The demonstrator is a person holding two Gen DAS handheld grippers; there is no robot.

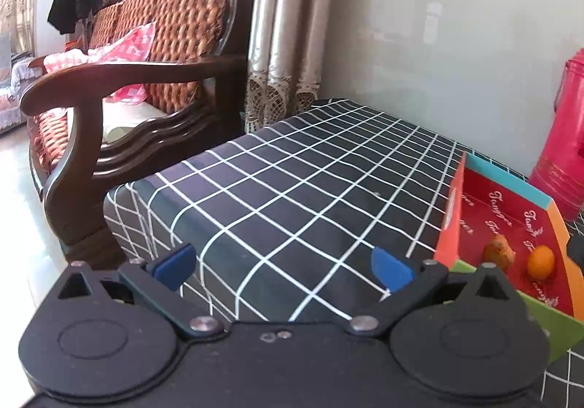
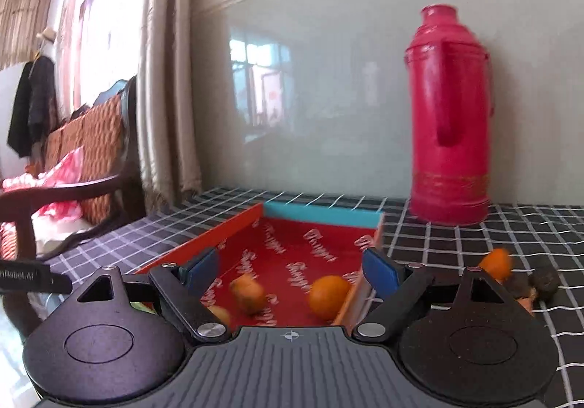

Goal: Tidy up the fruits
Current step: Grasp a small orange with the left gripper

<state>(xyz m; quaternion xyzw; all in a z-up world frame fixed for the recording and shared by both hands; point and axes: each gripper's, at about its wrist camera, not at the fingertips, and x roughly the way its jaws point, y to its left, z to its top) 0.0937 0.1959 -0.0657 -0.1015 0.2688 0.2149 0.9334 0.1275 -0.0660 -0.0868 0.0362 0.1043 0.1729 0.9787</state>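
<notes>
A shallow red cardboard box [image 2: 292, 247] with a teal far wall lies on the checked tablecloth; it also shows in the left wrist view [image 1: 511, 203]. Inside lie an orange [image 2: 328, 295], a brownish fruit [image 2: 250, 293] and a pale fruit [image 2: 221, 315] at the near left. The orange [image 1: 541, 262] and brownish fruit [image 1: 499, 251] show in the left view too. My right gripper [image 2: 290, 273] is open and empty just above the box's near end. My left gripper [image 1: 283, 267] is open and empty over bare cloth left of the box. Another orange [image 2: 497, 263] and dark fruits [image 2: 545, 282] lie right of the box.
A tall pink thermos [image 2: 450, 123] stands against the wall behind the box, also seen in the left view [image 1: 564, 141]. A wooden sofa [image 1: 138, 86] stands left of the table, beyond its left edge [image 1: 120, 196]. Curtains [image 1: 288, 35] hang at the corner.
</notes>
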